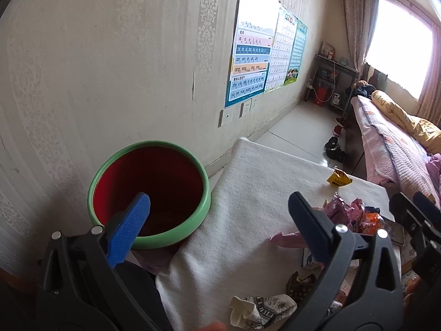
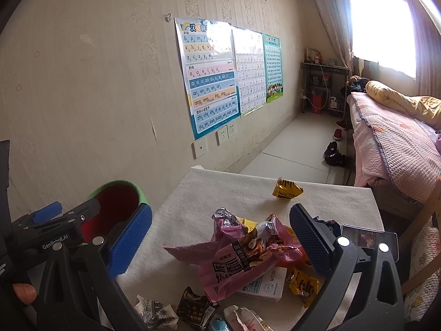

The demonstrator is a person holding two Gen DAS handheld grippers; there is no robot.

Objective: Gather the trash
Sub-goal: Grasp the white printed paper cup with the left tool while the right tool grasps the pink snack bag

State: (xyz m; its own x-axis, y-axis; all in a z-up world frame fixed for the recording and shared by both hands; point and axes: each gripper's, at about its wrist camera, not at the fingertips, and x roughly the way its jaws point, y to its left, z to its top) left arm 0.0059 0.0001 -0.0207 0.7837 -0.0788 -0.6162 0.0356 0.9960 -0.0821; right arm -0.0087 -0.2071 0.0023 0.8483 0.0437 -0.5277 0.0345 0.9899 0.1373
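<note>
The left claw [image 1: 219,218] hung released and empty, jaws spread wide, its left pad [image 1: 129,227] over the mouth of the bin [image 1: 205,193] and its right pad over the counter [image 1: 248,182]. The bin, red inside with a green rim, stood just beside the counter's left edge, near the wall. The right claw [image 2: 220,237] was likewise released and empty, held level above the trash pile [image 2: 242,251], which showed between its spread jaws. In the right wrist view the left claw's black frame lay at the left edge, in front of the bin, with a fingertip [image 2: 24,292] showing at the lower left. A yellow wrapper [image 2: 286,189] lay apart from the pile, toward the counter's far edge. A phone [image 2: 369,240] lay at the counter's right side, beside the pile. Smaller wrappers [image 2: 193,307] lay nearest the camera.
</note>
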